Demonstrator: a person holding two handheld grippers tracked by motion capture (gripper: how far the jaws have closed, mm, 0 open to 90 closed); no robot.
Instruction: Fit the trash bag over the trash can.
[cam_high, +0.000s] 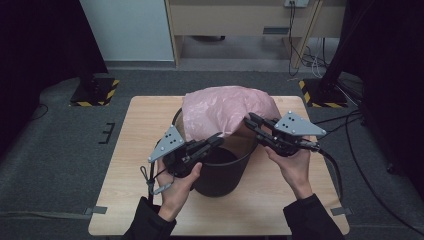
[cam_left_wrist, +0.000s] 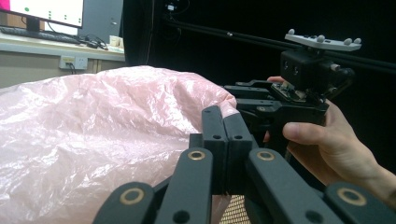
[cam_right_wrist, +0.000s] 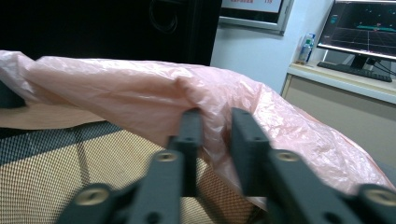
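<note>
A black mesh bin (cam_high: 225, 175) stands in the middle of the wooden table (cam_high: 145, 130). A pink plastic bag (cam_high: 225, 110) lies puffed over its far rim. My left gripper (cam_high: 219, 139) reaches in from the left at the bag's lower edge. In the left gripper view its jaws (cam_left_wrist: 223, 122) are pressed together, with the bag (cam_left_wrist: 93, 140) running up to them. My right gripper (cam_high: 248, 120) meets the bag's right edge. Its jaws (cam_right_wrist: 215, 126) stand apart with a fold of the bag (cam_right_wrist: 116, 88) between them, above the bin's mesh (cam_right_wrist: 70, 163).
A person's hands hold both grippers, with cables trailing off the table's left and right sides. The other hand and the right gripper (cam_left_wrist: 231, 93) are close in front of the left gripper's camera. Bare table surrounds the bin; grey floor lies beyond.
</note>
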